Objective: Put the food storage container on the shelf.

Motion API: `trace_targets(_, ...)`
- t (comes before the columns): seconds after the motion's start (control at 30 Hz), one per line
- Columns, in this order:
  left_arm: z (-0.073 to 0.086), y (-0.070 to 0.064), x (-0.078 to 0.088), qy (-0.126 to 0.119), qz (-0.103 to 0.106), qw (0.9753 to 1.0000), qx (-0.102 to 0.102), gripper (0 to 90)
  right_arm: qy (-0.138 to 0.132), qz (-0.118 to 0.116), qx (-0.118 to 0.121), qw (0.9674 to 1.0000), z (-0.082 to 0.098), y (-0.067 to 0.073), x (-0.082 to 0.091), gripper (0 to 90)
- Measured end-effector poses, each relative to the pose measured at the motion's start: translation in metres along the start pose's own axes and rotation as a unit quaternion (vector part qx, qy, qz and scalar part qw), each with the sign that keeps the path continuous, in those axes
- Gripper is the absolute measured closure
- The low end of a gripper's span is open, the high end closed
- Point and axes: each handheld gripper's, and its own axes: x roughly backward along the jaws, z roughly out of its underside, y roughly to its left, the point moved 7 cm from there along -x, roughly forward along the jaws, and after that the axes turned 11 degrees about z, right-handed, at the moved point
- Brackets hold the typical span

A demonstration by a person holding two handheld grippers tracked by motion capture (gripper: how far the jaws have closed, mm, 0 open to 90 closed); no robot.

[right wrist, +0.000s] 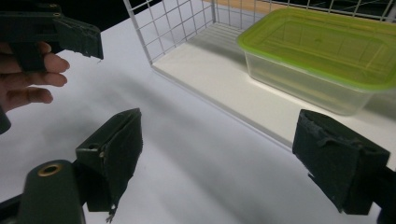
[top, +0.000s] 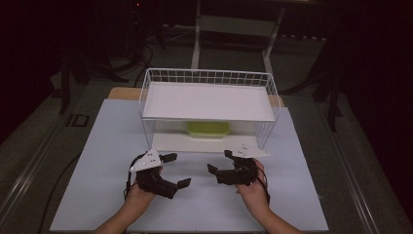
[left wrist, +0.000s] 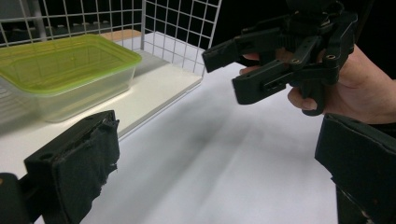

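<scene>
A clear plastic container with a green lid point(top: 208, 128) sits on the lower board of a white wire rack point(top: 209, 76), under its upper shelf. My left gripper point(top: 177, 169) is open on the white table just in front of the rack's left part, holding nothing. My right gripper point(top: 219, 162) is open too, facing it across a small gap. The left gripper view has the container point(left wrist: 60, 70) at upper left and the right gripper point(left wrist: 280, 51) held in a hand. In the right gripper view the container point(right wrist: 327, 51) lies ahead to the right between my wide jaws.
The white table point(top: 204, 209) has bare room in front of the rack and on both sides. The rack's upper shelf point(top: 209, 101) is a flat white board with a wire rim. Dark floor, cables and frame legs surround the table.
</scene>
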Motion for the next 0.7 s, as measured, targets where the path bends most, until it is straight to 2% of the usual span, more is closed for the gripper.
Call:
trace_targets(0.33,0.007,-0.007,0.011,0.004,-0.004,1.0,-0.007,0.4,0.0,0.014,-0.003,0.9999,0.014,-0.017,0.024,16.0)
trace_targets(0.5,0.017,-0.007,0.017,0.008,-0.007,0.9999,0.002,0.4,0.011,0.015,-0.007,0.9998,0.026,-0.024,0.036,16.0)
trace_targets(0.7,0.02,-0.008,0.021,0.012,-0.011,0.9999,0.006,0.4,0.016,0.021,-0.006,0.9996,0.034,-0.03,0.046,16.0)
